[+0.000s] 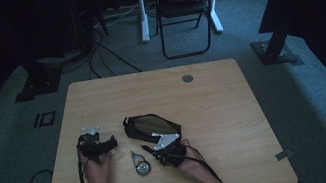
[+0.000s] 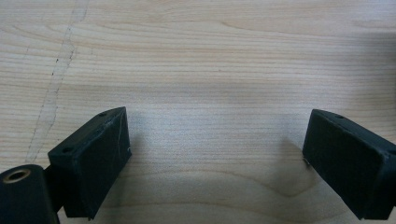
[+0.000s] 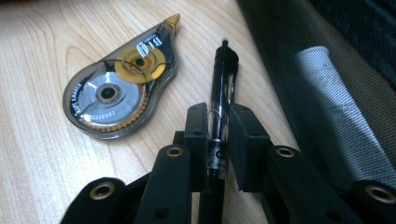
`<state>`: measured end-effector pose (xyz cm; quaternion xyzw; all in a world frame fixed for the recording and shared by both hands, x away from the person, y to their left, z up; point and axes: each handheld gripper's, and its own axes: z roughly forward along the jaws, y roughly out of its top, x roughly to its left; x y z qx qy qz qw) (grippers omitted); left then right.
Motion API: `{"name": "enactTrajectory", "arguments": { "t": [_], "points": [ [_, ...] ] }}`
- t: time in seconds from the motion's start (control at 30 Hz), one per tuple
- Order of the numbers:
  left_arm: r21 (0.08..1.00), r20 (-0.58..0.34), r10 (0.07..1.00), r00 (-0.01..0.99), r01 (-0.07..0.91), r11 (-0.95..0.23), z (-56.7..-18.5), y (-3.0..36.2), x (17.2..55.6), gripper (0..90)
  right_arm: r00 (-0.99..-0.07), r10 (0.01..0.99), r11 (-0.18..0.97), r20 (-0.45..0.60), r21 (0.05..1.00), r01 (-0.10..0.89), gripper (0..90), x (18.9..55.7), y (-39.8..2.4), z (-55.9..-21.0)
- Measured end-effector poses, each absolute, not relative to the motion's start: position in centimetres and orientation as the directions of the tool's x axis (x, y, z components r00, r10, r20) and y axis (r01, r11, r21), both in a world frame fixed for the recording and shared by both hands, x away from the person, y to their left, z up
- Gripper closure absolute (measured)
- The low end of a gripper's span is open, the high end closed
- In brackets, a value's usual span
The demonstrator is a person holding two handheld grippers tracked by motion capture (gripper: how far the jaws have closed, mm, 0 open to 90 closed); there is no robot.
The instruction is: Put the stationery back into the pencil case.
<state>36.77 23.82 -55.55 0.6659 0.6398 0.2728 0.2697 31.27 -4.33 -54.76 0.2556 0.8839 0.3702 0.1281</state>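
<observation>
Black and slim, a plastic pen sits clamped between the pads of our right tongs, its tip reaching out over the pale wooden surface near the front edge. Just beside it lies a clear teardrop-shaped correction-tape roller with a yellow reel, flat on the wood. A black mesh pencil pouch rests close behind our right hand. Toward the left edge, our left tongs stand wide apart over bare wood, gripping nothing.

One pen, one correction tape roller, one mesh pouch.
</observation>
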Motion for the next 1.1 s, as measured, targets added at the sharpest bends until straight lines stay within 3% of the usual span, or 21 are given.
{"name": "enactTrajectory", "arguments": {
  "t": [0.5,1.1],
  "points": [
    [0.708,0.019,0.999,0.033,0.705,-0.036,-55.55,23.83,36.77,7.8,-0.831,0.556,0.589,-0.012,0.712,0.383,77.0,31.55,-4.40,-55.07],
    [0.708,0.019,0.999,0.033,0.706,-0.037,-55.54,23.83,36.77,7.8,-0.849,0.527,0.613,-0.040,0.709,0.347,79.5,31.19,-4.38,-55.04]
  ]
}}
